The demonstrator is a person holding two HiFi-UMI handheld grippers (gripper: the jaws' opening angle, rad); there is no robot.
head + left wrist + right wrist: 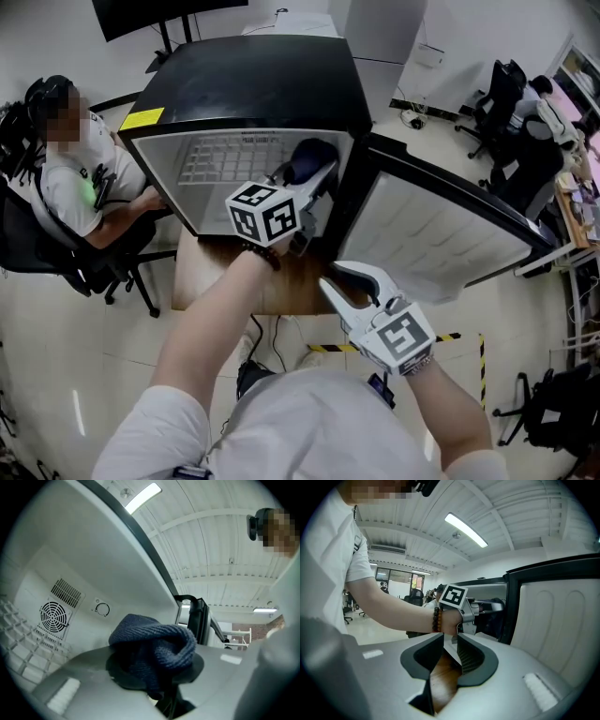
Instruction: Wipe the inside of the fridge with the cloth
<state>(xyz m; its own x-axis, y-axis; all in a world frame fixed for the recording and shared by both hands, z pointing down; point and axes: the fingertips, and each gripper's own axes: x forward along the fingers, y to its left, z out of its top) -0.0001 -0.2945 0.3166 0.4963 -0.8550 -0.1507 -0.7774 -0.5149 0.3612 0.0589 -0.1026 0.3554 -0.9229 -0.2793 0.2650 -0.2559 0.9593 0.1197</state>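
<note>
A small black fridge stands on a wooden table over a pale, glossy floor, with one strip of yellow-and-black tape on the floor near the table. Its door hangs wide open to the right, white liner showing, and a yellow sticker sits on the front left corner of the top. This is an office room – white ribbed ceiling, a long strip light and a dark monitor behind the fridge.

Inside the white cavity I count one wire shelf, one round fan grille and one dial on the wall.

There are two grippers. The left gripper reaches into the fridge mouth near the hinge side, its jaws clamped on the single dark blue cloth, which bunches up above them. The right gripper hangs outside, low in front of the open door, its jaws a narrow way apart with nothing between them – only the table's wood shows through the gap. A beaded bracelet rings the left wrist.

Besides the one working, two people sit in the room: one on a chair just left of the fridge, another well off to the right.
</note>
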